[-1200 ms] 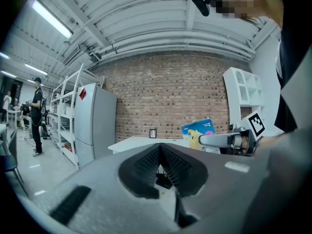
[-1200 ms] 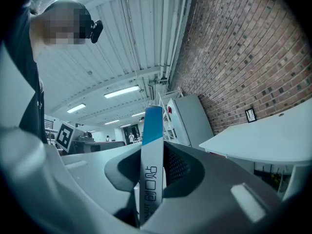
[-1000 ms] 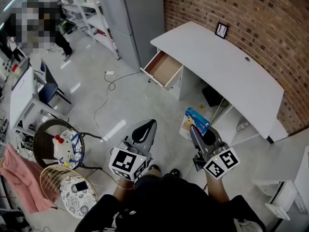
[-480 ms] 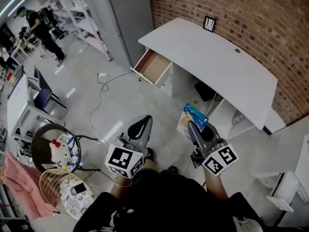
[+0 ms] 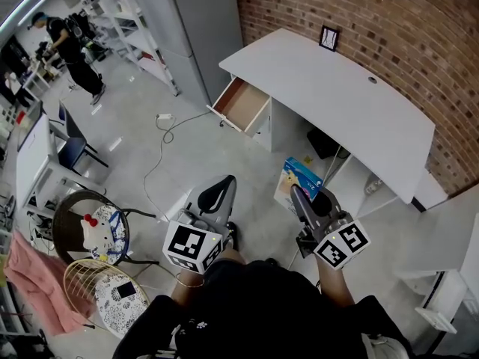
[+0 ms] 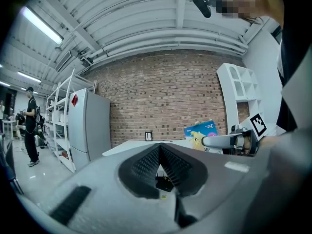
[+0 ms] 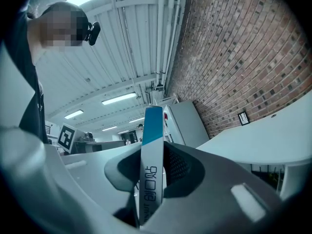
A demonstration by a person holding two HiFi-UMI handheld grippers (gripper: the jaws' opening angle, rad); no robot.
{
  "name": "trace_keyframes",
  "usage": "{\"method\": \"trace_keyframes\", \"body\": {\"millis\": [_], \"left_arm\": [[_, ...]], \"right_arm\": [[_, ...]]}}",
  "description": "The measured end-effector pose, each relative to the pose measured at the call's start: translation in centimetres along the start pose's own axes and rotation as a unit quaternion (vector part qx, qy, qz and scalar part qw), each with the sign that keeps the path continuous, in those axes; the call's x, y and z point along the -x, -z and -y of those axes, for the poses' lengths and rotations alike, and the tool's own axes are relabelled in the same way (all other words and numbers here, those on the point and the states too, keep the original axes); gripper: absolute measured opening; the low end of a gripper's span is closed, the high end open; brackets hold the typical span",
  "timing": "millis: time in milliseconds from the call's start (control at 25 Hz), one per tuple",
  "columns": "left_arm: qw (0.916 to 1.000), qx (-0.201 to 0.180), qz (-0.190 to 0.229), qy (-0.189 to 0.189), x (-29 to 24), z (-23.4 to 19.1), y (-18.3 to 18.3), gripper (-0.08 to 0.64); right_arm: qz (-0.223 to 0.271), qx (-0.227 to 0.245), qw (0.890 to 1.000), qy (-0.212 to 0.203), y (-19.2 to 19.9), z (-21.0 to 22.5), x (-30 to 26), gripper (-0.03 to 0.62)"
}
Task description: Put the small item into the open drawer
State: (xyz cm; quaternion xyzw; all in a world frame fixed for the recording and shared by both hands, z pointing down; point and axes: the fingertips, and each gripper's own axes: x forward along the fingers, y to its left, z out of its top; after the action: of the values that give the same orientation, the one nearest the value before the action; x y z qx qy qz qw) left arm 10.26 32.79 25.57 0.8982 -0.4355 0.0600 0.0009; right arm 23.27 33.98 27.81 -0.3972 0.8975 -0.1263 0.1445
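- currently the left gripper (image 5: pixel 221 190) is low on the left, jaws closed together with nothing between them.
- open drawer (image 5: pixel 244 105) sticks out at the left end of the white worktop (image 5: pixel 352 103), well apart from both grippers.
- right gripper (image 5: pixel 307 199): jaws clamped on a flat blue-and-white box (image 5: pixel 301 174), held edge-on and poking past the tips.
- box is over the floor in front of the worktop, not in the drawer.

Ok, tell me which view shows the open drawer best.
The head view: the drawer is seen from above, pulled out of the desk, its brown inside showing. Both gripper views catch only the desk top; the drawer is out of sight in them.
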Motion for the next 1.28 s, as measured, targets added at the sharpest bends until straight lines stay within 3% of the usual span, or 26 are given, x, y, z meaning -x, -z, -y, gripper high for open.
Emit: {"method": "trace_keyframes", "body": {"millis": [680,1280], "left_arm": [[0.9985,0.035,-0.011,-0.041,2.2,-4.7,2.1,-0.002],[0.9986,0.053,0.0,0.006,-1.9,-10.9,1.9,-0.002]], "right_arm": [[-0.031,-0.01,0.999,-0.031,2.4,-1.1,-4.4,0.083],[-0.037,-0.001,0.999,0.0,2.5,0.6,-10.9,0.083]]}}
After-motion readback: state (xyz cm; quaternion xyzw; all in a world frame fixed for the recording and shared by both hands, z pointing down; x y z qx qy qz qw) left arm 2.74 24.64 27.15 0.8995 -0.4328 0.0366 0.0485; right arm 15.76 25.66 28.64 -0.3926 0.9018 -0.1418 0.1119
